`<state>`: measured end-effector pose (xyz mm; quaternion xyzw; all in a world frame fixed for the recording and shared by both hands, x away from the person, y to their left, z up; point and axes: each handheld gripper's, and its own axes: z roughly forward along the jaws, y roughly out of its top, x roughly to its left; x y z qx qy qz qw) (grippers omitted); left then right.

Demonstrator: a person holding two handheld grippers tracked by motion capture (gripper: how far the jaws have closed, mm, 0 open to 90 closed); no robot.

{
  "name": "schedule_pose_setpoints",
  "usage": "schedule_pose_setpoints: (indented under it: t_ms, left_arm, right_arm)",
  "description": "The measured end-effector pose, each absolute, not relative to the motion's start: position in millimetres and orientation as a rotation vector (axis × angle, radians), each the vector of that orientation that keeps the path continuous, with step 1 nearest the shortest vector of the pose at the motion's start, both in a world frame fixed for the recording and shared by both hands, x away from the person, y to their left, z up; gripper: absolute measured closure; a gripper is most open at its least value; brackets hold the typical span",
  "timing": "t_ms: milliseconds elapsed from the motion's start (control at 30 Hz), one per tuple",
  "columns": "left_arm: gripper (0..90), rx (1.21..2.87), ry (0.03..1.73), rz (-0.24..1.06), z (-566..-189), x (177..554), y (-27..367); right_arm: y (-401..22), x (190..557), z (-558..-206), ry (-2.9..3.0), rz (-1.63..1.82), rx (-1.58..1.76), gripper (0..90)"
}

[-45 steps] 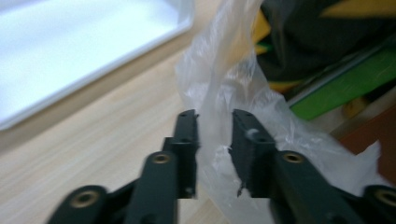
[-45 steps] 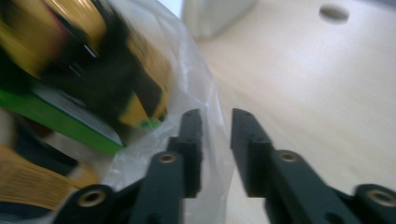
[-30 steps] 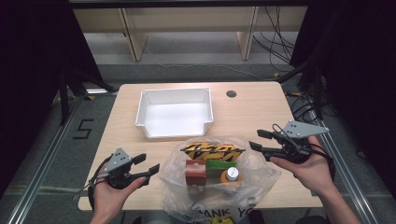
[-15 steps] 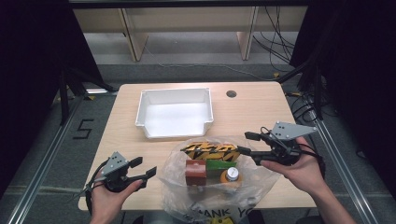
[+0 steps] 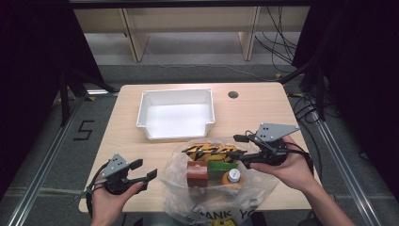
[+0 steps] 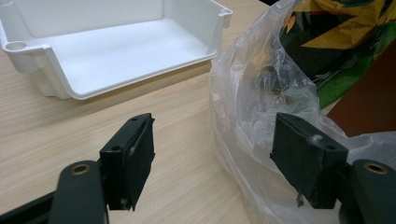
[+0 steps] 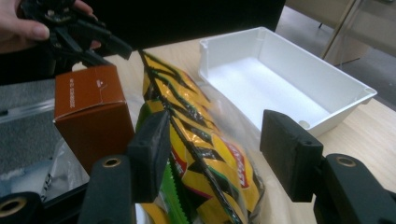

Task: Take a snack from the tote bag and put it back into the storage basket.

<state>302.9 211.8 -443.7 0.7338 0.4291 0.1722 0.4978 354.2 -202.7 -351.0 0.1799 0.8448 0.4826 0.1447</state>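
Observation:
A clear plastic bag [image 5: 214, 195] lies at the table's front with a yellow-and-black snack bag [image 5: 209, 150], a brown box [image 5: 197, 173], a green pack [image 5: 221, 167] and a capped bottle [image 5: 234, 177] in it. My right gripper [image 5: 237, 147] reaches in from the right. Its jaws have just been opening and stand on either side of the snack bag [image 7: 205, 140], pads off it. My left gripper [image 5: 145, 169] stands open left of the bag, near the plastic's edge [image 6: 252, 107]. In the right gripper view, the brown box [image 7: 93, 116] stands left of my right gripper [image 7: 219, 154].
An empty white tray [image 5: 174, 113] sits behind the bag in the middle of the wooden table [image 5: 254, 108], with a small round hole [image 5: 233, 94] to its right. Bare wood [image 6: 56, 126] lies between the tray [image 6: 116, 60] and my left gripper [image 6: 217, 158].
My right gripper has moved left to the snack bag's right end, and its jaws stand wider. The left gripper has stayed where it was.

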Motion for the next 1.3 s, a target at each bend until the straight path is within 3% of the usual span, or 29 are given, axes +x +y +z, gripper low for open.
schedule_pose_setpoints:
  t_ms: [300, 967, 1300]
  left_arm:
    - [28.3, 1.784, 1.036, 0.411, -445.6, 304.3, 209.8]
    - [27.9, 1.789, 1.043, 0.404, -448.6, 305.2, 207.1]
    - [28.0, 1.794, 1.044, 0.396, -450.4, 305.7, 206.5]
  right_arm:
    - [-194.3, 359.8, -363.8, 2.472, 1.36, 0.507, 46.6]
    - [-187.7, 365.9, -372.2, 2.496, 1.274, 0.266, 83.6]
    - [-189.1, 363.8, -368.4, 2.461, 1.273, 0.21, 90.0]
